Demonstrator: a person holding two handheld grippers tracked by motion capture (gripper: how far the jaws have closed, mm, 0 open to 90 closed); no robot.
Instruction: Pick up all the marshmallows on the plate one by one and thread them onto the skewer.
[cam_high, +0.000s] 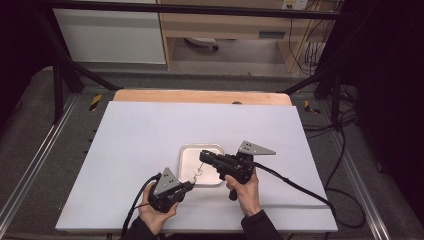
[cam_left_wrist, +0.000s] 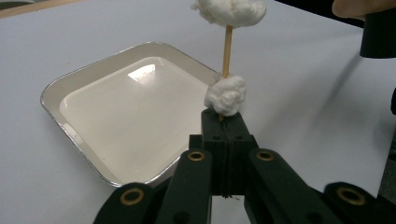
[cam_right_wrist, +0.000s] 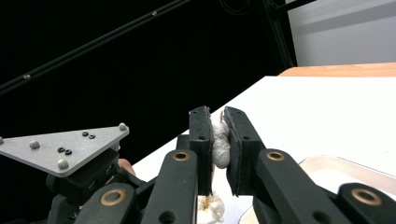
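Observation:
A thin wooden skewer (cam_left_wrist: 227, 51) stands nearly upright beside a shallow white tray (cam_left_wrist: 60, 88). Two white fluffy lumps sit on it. My left gripper (cam_left_wrist: 224, 123) is shut on the skewer's lower end, just under the lower lump (cam_left_wrist: 225, 94). The upper lump (cam_left_wrist: 229, 11) is pinched between the pads of my right gripper (cam_right_wrist: 217, 114), which is shut on it (cam_right_wrist: 219, 147). In the high view the left gripper (cam_high: 191, 183) is at the tray's near edge. The right gripper (cam_high: 202, 156) reaches in over the tray (cam_high: 186, 150) from the right.
The tray sits near the front middle of a white table top (cam_high: 140, 130) with a wooden strip (cam_high: 200, 96) along its far edge. Cables (cam_high: 300, 187) trail off to the right. A dark frame and floor surround the table.

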